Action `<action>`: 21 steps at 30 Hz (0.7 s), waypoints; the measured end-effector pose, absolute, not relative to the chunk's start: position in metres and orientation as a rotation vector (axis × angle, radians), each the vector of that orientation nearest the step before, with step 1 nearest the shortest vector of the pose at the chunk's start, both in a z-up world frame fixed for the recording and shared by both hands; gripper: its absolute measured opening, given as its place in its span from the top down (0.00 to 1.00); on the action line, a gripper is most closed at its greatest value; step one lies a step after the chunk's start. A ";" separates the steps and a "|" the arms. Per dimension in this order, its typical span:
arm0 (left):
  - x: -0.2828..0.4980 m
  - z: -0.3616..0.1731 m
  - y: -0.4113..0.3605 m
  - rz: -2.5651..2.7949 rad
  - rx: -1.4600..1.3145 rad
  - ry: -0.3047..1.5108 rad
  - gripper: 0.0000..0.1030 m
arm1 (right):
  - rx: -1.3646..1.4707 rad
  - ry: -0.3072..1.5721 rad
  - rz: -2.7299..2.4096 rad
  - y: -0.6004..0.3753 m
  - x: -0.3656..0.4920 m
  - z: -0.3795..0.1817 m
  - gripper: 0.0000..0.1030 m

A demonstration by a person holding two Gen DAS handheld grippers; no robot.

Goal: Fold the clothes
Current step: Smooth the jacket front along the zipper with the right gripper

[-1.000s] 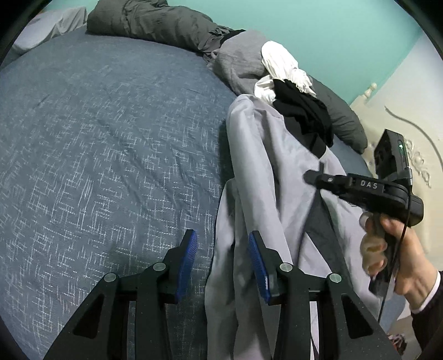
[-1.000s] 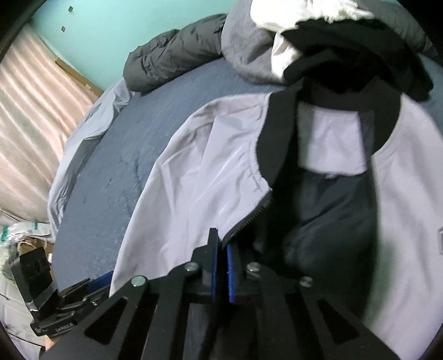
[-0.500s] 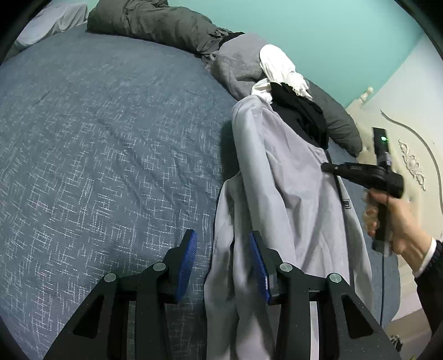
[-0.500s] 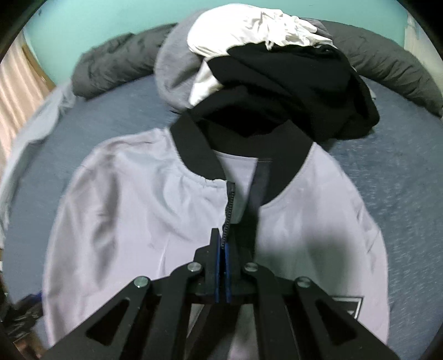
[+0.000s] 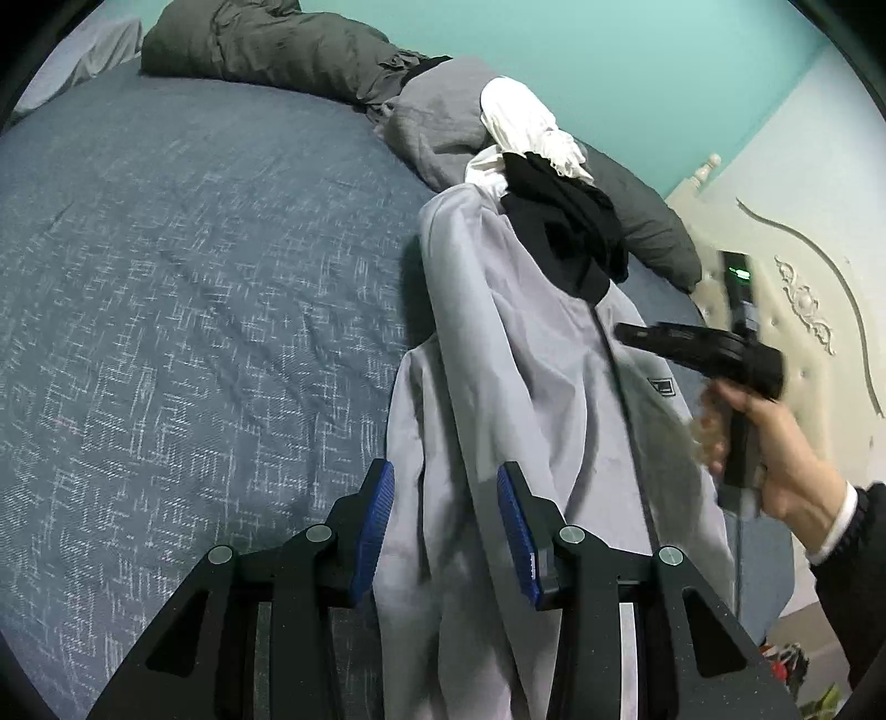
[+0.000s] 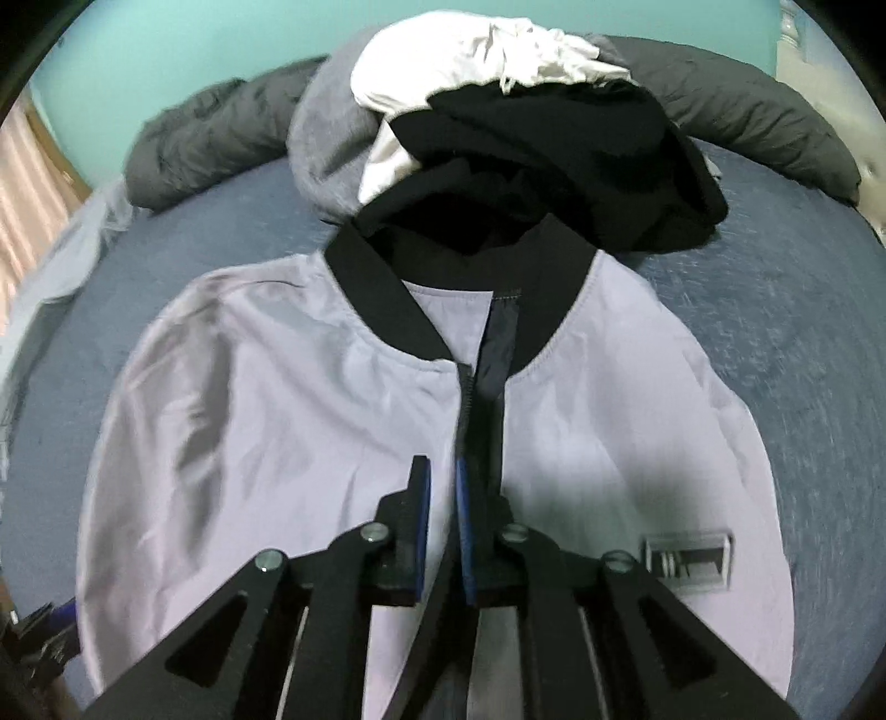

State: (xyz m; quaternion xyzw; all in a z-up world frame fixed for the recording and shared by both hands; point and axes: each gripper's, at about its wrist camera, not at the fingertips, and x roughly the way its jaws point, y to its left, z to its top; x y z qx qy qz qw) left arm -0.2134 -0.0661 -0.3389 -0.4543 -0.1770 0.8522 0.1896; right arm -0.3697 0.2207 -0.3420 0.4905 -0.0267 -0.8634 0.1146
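Pale grey jacket (image 6: 288,443) spread front-up on the blue bedspread (image 5: 166,288).

The left gripper (image 5: 446,515) hovers over the jacket's sleeve edge, jaws spread wide and empty. The right gripper (image 6: 440,498) sits above the zipper line with jaws slightly parted, gripping nothing. A pile of black, white and grey clothes (image 6: 531,127) touches the jacket's black collar (image 6: 387,299).

Home bedroom here: big bed (image 5: 183,288) w/ blue-grey crosshatch cover, dark grey duvet (image 5: 266,50) bunched at the far end, teal wall (image 5: 609,61) behind. Cream carved headboard (image 5: 803,310) on the right, loose pile of clothes (image 6: 498,111) near the pillows, pinkish curtain (image 6: 27,183) at the left edge.
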 end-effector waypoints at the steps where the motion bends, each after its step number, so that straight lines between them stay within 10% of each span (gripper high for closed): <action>1: -0.212 -0.338 -0.066 2.396 -1.284 -0.496 0.59 | 1.423 -0.092 -2.525 0.223 -0.362 -0.336 0.90; 18: -0.150 -0.325 -0.031 2.254 -1.469 -0.404 0.55 | 1.358 -0.215 -2.470 0.264 -0.225 -0.287 0.77; 21: -0.139 -0.331 -0.021 2.223 -1.503 -0.354 0.79 | 1.361 -0.244 -2.482 0.279 -0.209 -0.284 0.77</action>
